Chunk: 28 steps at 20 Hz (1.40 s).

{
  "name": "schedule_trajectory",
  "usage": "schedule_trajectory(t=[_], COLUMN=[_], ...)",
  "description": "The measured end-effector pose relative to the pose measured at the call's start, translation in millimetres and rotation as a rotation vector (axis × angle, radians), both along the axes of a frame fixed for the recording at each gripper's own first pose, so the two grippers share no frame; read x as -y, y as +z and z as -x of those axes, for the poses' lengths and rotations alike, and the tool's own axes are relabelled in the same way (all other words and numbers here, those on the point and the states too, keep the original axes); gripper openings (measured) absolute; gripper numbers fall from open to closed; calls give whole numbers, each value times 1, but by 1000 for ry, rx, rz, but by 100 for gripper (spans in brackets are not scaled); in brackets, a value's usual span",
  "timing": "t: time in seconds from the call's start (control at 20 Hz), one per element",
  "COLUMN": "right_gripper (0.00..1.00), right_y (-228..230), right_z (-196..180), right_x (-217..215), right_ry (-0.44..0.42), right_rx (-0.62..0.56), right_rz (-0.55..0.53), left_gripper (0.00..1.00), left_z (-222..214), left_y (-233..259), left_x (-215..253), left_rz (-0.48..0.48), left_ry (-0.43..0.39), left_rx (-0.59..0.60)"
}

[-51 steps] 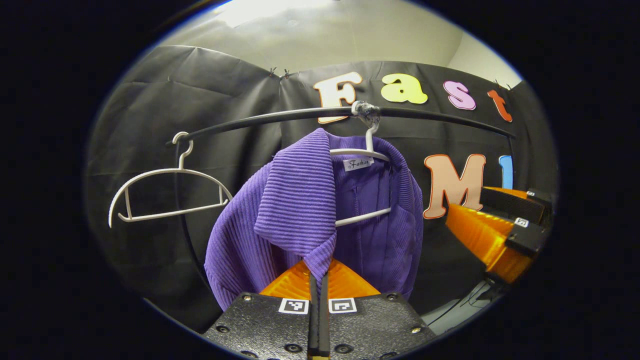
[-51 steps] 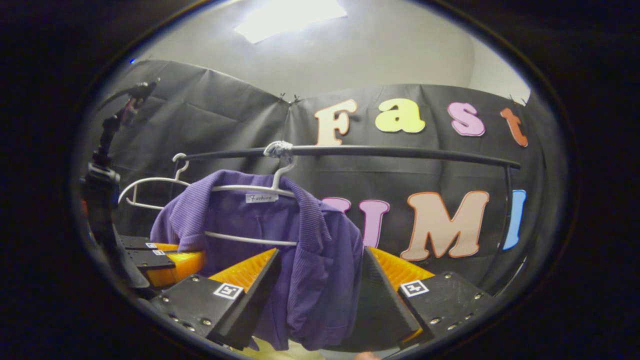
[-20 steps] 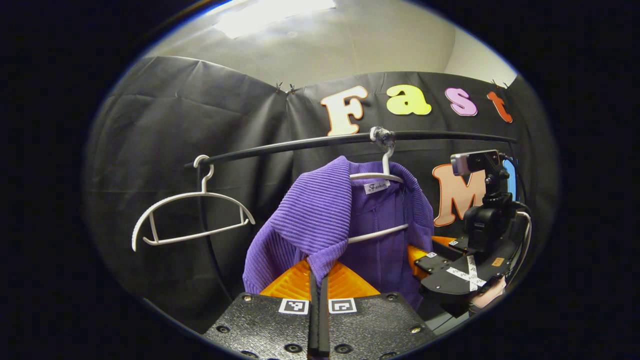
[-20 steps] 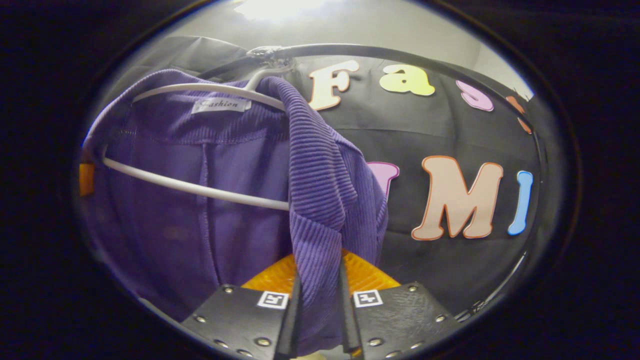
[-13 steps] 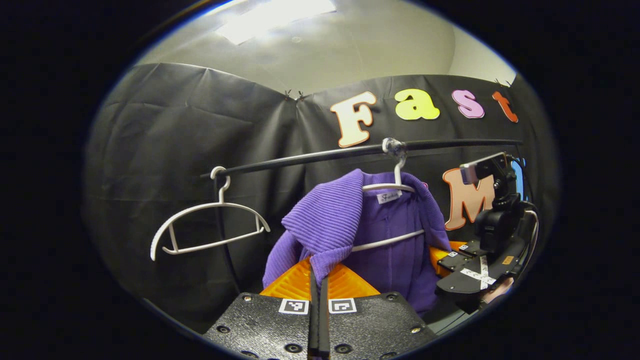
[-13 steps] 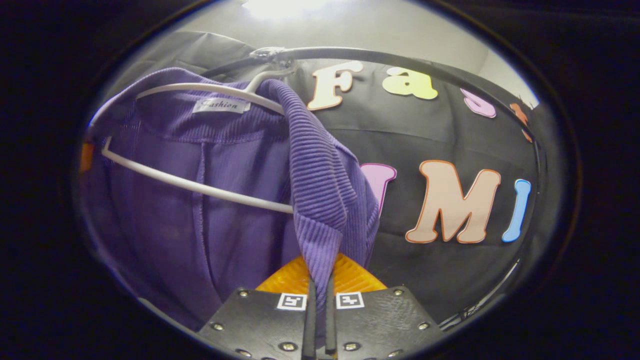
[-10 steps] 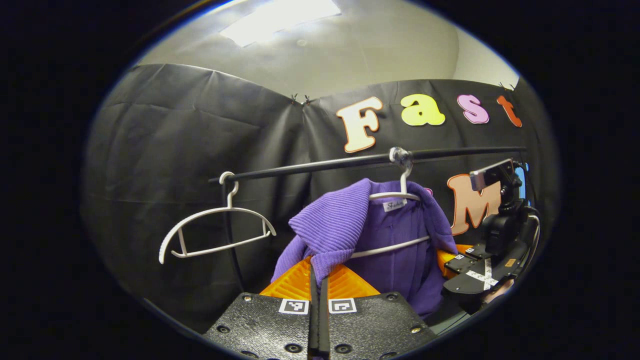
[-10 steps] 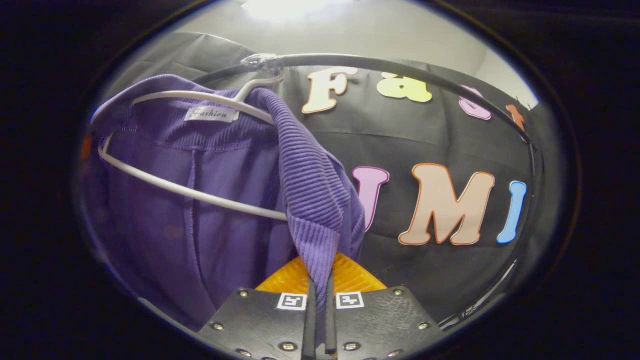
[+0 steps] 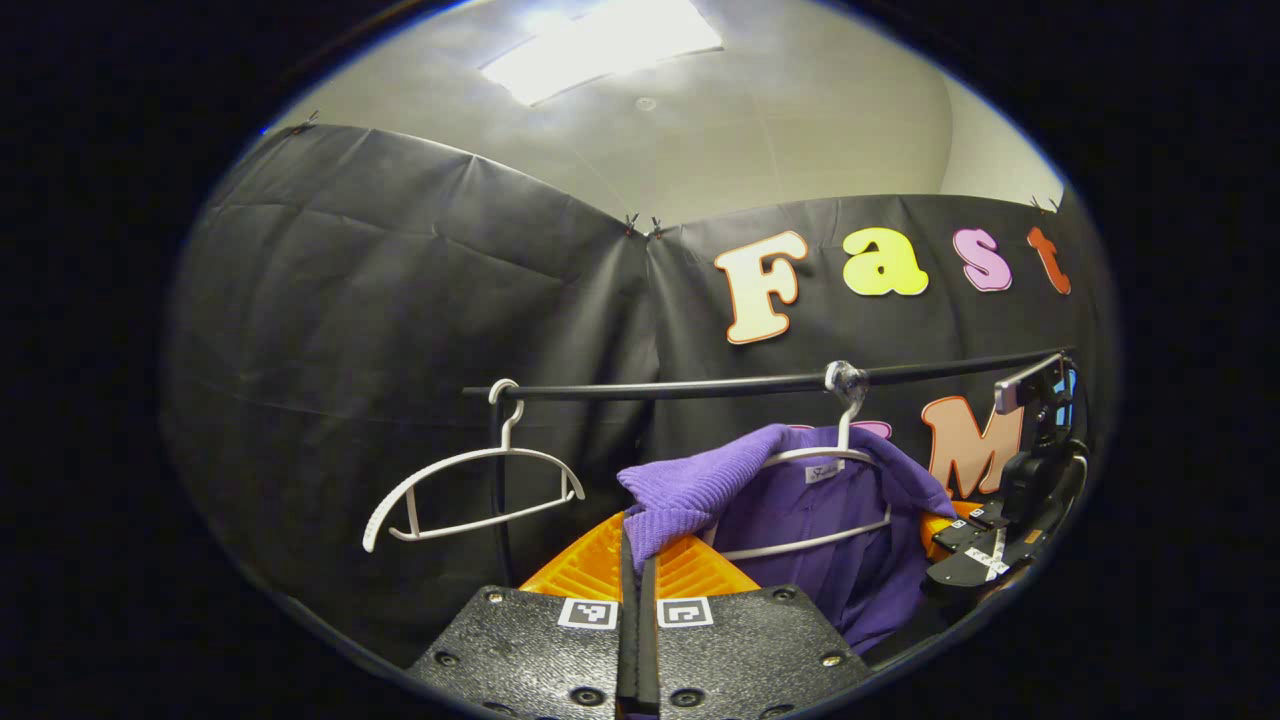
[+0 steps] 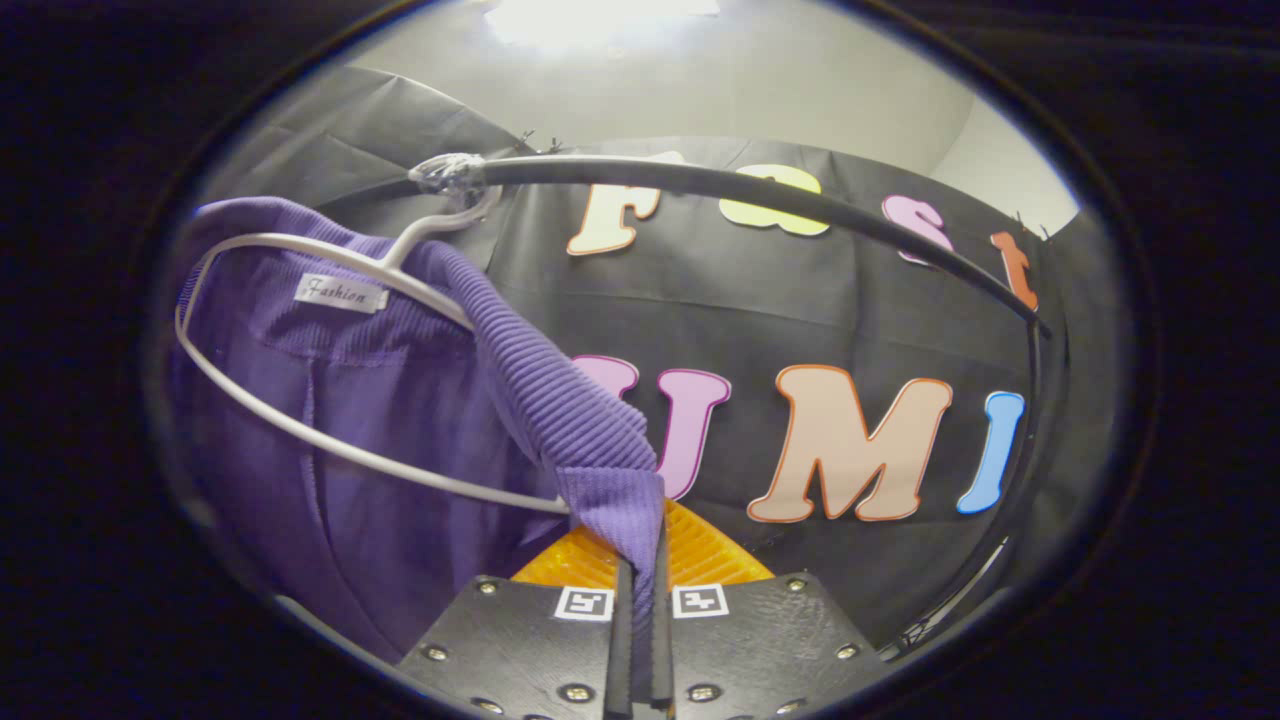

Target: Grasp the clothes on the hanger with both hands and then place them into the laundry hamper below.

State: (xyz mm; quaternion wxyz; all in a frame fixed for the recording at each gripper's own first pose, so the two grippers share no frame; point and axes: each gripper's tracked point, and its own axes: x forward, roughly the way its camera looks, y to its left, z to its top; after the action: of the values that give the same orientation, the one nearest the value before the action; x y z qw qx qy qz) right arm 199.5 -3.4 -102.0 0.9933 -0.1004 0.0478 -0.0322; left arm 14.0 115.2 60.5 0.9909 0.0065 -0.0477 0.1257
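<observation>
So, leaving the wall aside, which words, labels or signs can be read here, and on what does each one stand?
Tag in the shirt collar: one cursive word, which I do not quote.
Markers on the left gripper and right gripper: square codes, no words.

We see an empty white hanger [image 9: 470, 490] hooked on the black rail [image 9: 680, 385] under a lit ceiling panel [image 9: 600, 45].

Black cloth wall [image 9: 400, 290], lit ceiling panel [image 9: 600, 45]
</observation>
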Motion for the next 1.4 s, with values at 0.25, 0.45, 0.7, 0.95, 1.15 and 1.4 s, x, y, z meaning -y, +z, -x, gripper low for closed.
schedule_trajectory(t=[0.25,0.45,0.7,0.95,1.15,1.4], right_gripper=[7,7,7,7,7,7], right_y=[24,36,44,53,52,45], right_z=[-15,-23,-33,-44,-53,-61], right_x=[15,18,13,8,9,14], right_ry=[-16,-20,-19,-14,-18,-30], right_rx=[53,86,112,142,145,132], right_rz=[-1,12,36,54,65,78], left_gripper=[3,0,0,1,3,0], left_z=[-3,-6,-9,-20,-31,-43], left_y=[12,21,28,29,17,-4], left_x=[-16,-26,-45,-66,-73,-73], left_rz=[-5,-14,-34,-64,-106,-121], left_ry=[26,36,59,77,68,41], left_rx=[17,34,46,56,42,8])
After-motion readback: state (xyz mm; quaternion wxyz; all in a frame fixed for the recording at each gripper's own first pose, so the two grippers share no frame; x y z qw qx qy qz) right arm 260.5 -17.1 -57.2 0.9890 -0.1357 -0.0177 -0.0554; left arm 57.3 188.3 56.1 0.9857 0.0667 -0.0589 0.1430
